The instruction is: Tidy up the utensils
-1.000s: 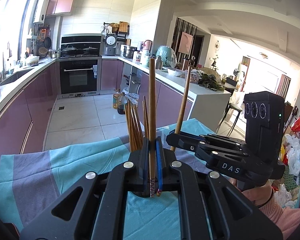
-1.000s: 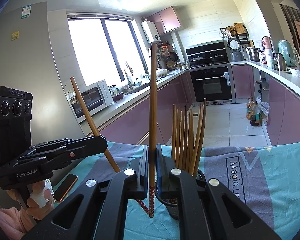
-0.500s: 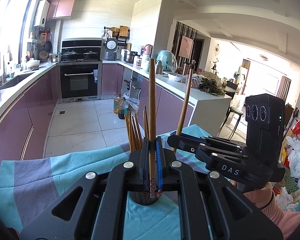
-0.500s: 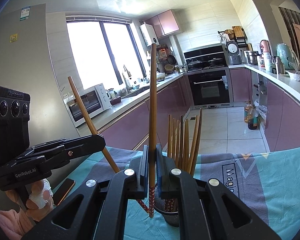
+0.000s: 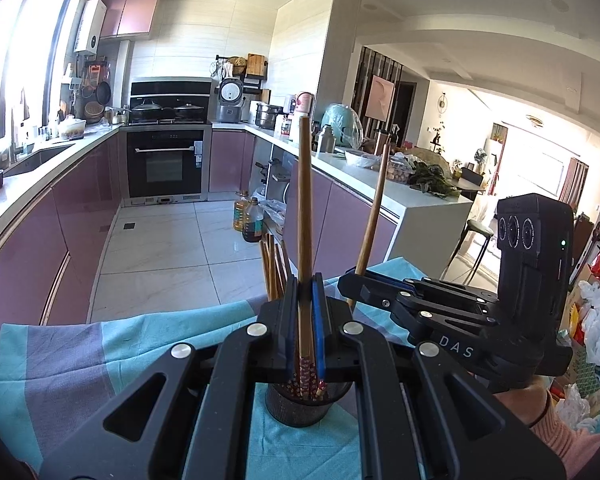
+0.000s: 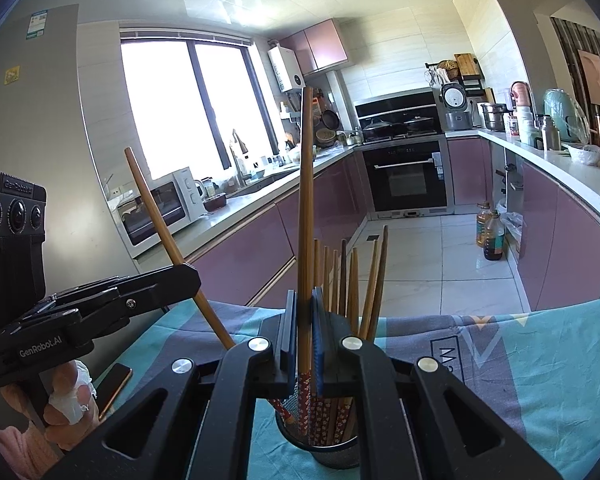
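In the left wrist view my left gripper point(image 5: 306, 294) is shut on a brown chopstick point(image 5: 304, 200) held upright. Its red patterned lower end dips into a black mesh holder point(image 5: 300, 406). Several chopsticks point(image 5: 274, 268) stand in that holder. To the right, my right gripper point(image 5: 350, 280) grips a second, slanted chopstick point(image 5: 374, 216). In the right wrist view my right gripper point(image 6: 305, 304) is shut on that chopstick point(image 6: 306, 200), its patterned end inside the holder point(image 6: 334, 450) among several chopsticks point(image 6: 352, 280). My left gripper point(image 6: 190, 276) at the left holds its chopstick point(image 6: 160, 216) slanting toward the holder.
The holder stands on a teal and grey-purple tablecloth point(image 5: 80, 360) whose far edge drops to the kitchen floor. A phone point(image 6: 114, 384) lies on the cloth beside the hand that carries the left gripper. Purple cabinets and counters point(image 6: 572, 216) line the room behind.
In the left wrist view the black holder has come out from behind the jaws and now shows beneath them. The tips of both held chopsticks sit lower against the holder than before.
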A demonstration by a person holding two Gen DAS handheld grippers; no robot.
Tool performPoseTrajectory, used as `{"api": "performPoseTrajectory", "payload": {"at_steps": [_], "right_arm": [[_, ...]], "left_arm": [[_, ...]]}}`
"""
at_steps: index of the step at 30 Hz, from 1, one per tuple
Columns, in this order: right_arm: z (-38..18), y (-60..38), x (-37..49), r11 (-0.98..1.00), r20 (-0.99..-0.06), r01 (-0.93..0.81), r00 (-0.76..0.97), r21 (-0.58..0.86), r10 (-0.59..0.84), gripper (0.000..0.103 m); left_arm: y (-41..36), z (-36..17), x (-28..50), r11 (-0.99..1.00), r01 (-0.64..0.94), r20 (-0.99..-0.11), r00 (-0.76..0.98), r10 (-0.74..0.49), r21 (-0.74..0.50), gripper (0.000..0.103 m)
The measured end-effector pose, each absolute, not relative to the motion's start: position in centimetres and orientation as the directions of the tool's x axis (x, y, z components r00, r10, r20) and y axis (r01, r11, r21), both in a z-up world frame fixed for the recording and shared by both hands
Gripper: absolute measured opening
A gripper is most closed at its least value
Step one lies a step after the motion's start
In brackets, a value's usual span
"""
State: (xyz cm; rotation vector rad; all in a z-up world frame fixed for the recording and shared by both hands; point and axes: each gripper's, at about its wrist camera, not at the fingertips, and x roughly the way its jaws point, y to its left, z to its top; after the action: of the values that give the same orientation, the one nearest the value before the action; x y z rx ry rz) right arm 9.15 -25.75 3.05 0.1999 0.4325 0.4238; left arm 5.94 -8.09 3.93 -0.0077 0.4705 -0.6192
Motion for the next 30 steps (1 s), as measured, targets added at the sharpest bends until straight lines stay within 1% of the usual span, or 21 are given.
{"api": "performPoseTrajectory", "payload": {"at_steps": [5,10,21,29,30], "right_arm": [[2.1,-25.5,10.0,0.901,-0.394,-0.337,0.815,0.273,0.425,0.006],[1.0,-25.4,10.8,0.905,-0.429,-0.328,0.801,0.269,0.418,0.006],[-1.1,-25.2,11.7,0.91,-0.499,-0.315,0.763,0.268,0.411,0.006],[-2.3,-25.4,12.4,0.911,-0.528,-0.3,0.745,0.283,0.409,0.006],[-2.4,-25.4,12.4,0.912,-0.529,-0.297,0.745,0.284,0.408,0.007]], "left_arm": [[-8.9,3.2,6.1,0.819,0.557,-0.456,0.699,-0.551,-0.137,0.008],[-9.9,2.0,5.6,0.812,0.574,-0.507,0.672,-0.539,-0.102,0.008],[-11.5,-0.1,5.9,0.806,0.584,-0.592,0.618,-0.518,-0.096,0.008],[-12.4,-2.0,7.8,0.815,0.57,-0.636,0.593,-0.494,-0.103,0.008],[-12.6,-1.9,9.0,0.818,0.566,-0.641,0.59,-0.491,-0.106,0.008]]}}
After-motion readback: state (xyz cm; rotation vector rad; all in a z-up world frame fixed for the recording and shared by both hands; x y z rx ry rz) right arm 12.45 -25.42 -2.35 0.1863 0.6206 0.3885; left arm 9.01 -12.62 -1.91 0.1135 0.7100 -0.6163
